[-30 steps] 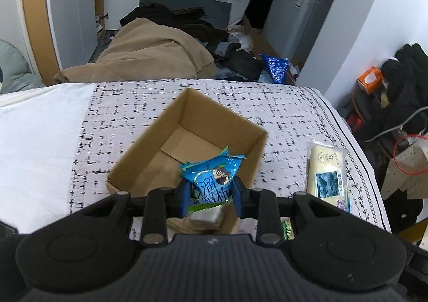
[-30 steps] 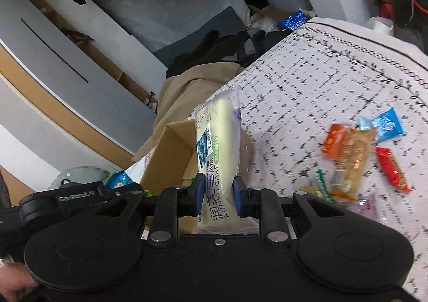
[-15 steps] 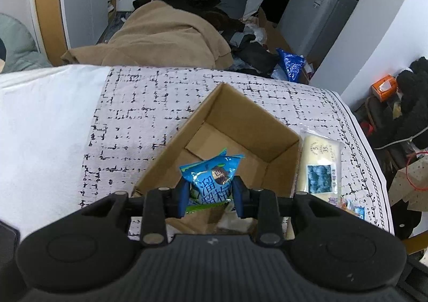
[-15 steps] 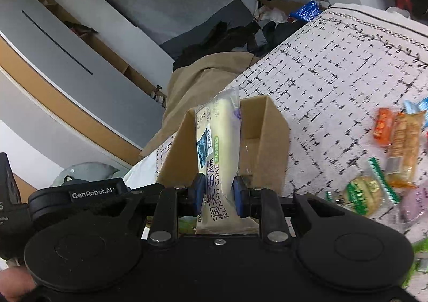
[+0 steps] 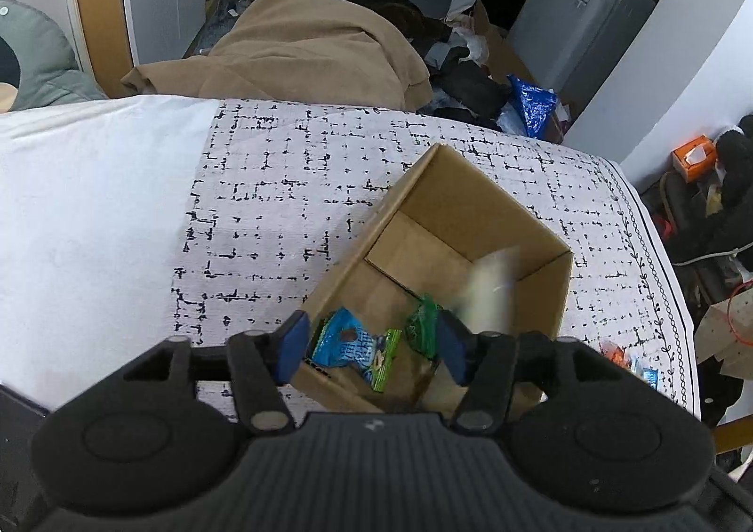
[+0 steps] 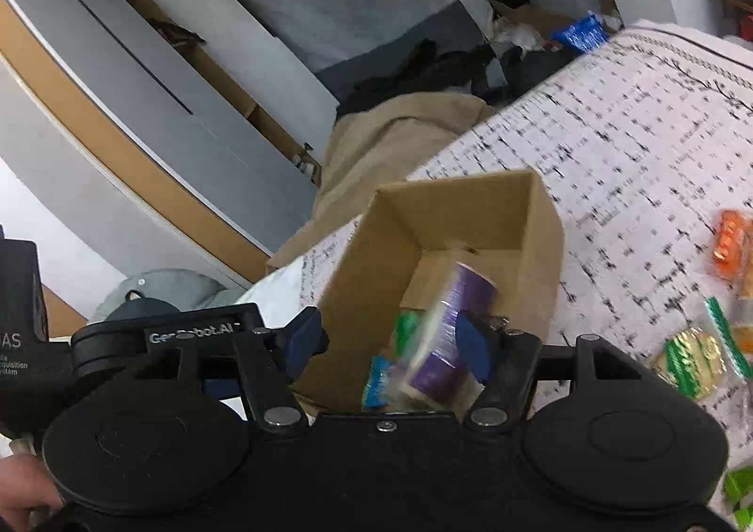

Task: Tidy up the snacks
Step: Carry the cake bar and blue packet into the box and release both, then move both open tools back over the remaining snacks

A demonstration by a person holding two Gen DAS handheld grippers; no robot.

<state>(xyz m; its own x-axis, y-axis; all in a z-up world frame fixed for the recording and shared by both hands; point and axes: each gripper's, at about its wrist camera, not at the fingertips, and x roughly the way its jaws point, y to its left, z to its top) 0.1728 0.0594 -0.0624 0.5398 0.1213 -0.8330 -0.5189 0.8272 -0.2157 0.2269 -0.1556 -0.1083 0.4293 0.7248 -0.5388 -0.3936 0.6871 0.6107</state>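
Observation:
An open cardboard box (image 5: 470, 183) (image 6: 541, 221) stands on the patterned tablecloth. My left gripper (image 5: 374, 341) is open above the box's near end. The blue snack packet (image 5: 348, 341) lies inside the box next to a green packet (image 5: 423, 327). My right gripper (image 6: 390, 343) is open over the box. The long cake packet (image 6: 442, 334) is blurred, loose between the fingers and tipping into the box; it shows as a pale blur in the left wrist view (image 5: 489, 292). The blue packet (image 6: 376, 381) and green packet (image 6: 405, 329) show below it.
Loose snacks lie on the cloth right of the box: an orange packet (image 6: 729, 242), a green-gold packet (image 6: 692, 360), more at the edge (image 5: 630, 360). The table edge runs along the right. Beyond it are a tan blanket (image 5: 306, 42) and clutter.
Both grippers have opened over the box. The blue packet has dropped into the box, and the cake packet is falling from the right gripper into it.

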